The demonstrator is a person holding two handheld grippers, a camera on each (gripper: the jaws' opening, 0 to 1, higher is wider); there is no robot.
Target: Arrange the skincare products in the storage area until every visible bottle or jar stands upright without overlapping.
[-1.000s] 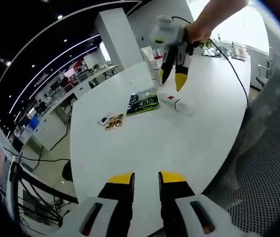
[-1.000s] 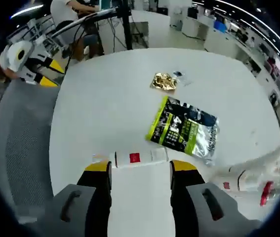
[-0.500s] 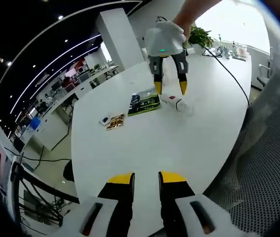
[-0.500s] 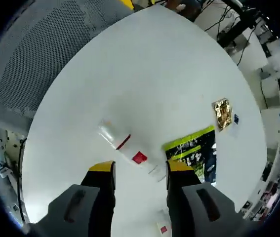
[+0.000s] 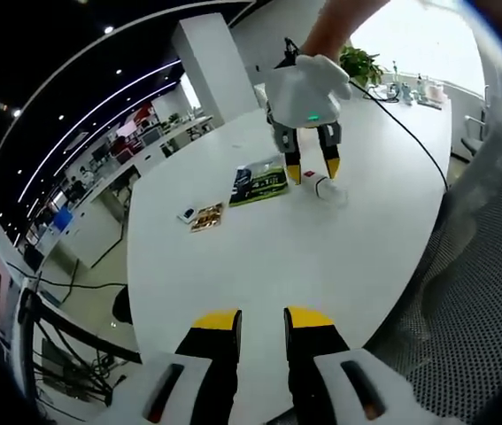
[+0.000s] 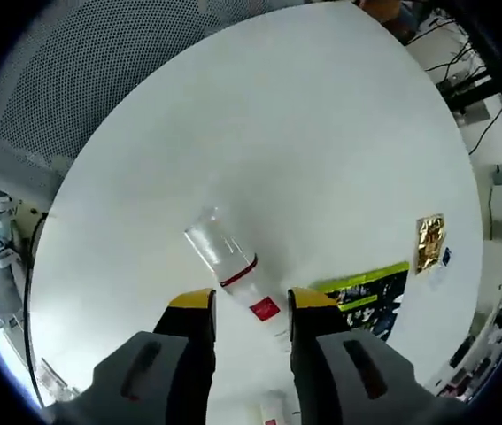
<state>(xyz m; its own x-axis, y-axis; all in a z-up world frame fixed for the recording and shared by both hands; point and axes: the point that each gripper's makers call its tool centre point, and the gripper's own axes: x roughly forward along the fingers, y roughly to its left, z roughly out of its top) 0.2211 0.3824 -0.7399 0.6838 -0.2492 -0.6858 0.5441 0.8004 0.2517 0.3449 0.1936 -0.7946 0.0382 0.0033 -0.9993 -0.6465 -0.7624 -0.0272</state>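
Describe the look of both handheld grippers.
Left gripper: white moulded body, black jaws capped with yellow pads. Right gripper: grey-white body, black jaws, yellow tips; in the left gripper view its white housing carries a small green light.

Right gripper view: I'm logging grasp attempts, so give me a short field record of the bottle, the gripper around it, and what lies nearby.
bottle: white with red label and clear cap, lying on its side on the white table
right hand-held gripper: open, jaws either side of the bottle, contact not discernible
left hand-held gripper: open, holding nothing, over the table edge
nearby: green and black packet beside the bottle; gold packet farther off
upright: not yet
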